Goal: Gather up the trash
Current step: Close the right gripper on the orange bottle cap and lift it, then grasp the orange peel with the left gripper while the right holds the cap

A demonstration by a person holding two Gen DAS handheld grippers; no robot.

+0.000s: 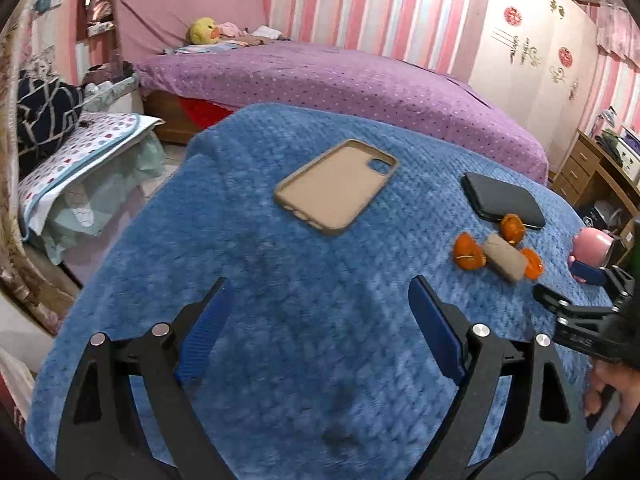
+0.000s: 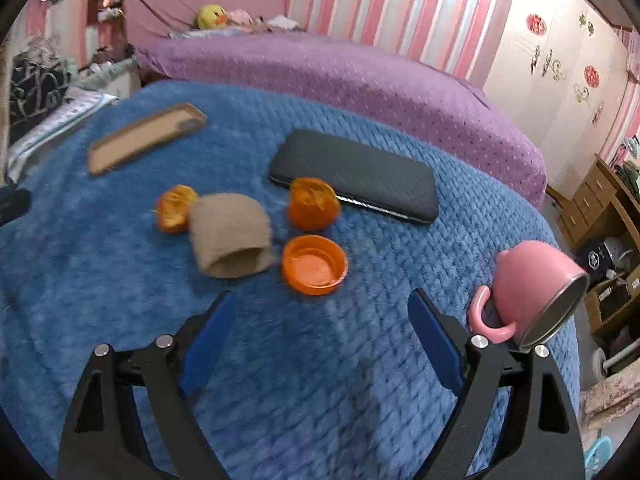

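Left wrist view shows the left gripper (image 1: 320, 304) over a blue blanket (image 1: 280, 340) that covers the bench, its jaws spread wide with nothing between them. Ahead of it lies a tan phone case (image 1: 336, 188), hollow side up, and farther right a black phone (image 1: 502, 200). Near the phone sits the trash: an orange peel (image 1: 468, 254), a brown cardboard tube (image 1: 505, 263) touching it, a second peel (image 1: 513, 229) against the phone's edge, and an orange cap (image 1: 533, 265) just beyond the tube. At the right edge the right gripper (image 1: 560, 292) comes into view with a hand (image 1: 604, 392) below it, and a pink mug (image 1: 592, 246) lies behind it. Right wrist view, slightly blurred, shows the right gripper (image 2: 322, 308) with jaws released and empty, just short of the orange cap (image 2: 314, 264), which lies open side up. The tube (image 2: 230, 236) lies left of the cap, one peel (image 2: 174, 208) touching its far left side, the other peel (image 2: 313, 204) against the phone (image 2: 356, 174). The mug (image 2: 532, 288) lies tipped on its side at the right, handle toward the gripper. A purple bed (image 2: 360, 80) stands behind the bench.
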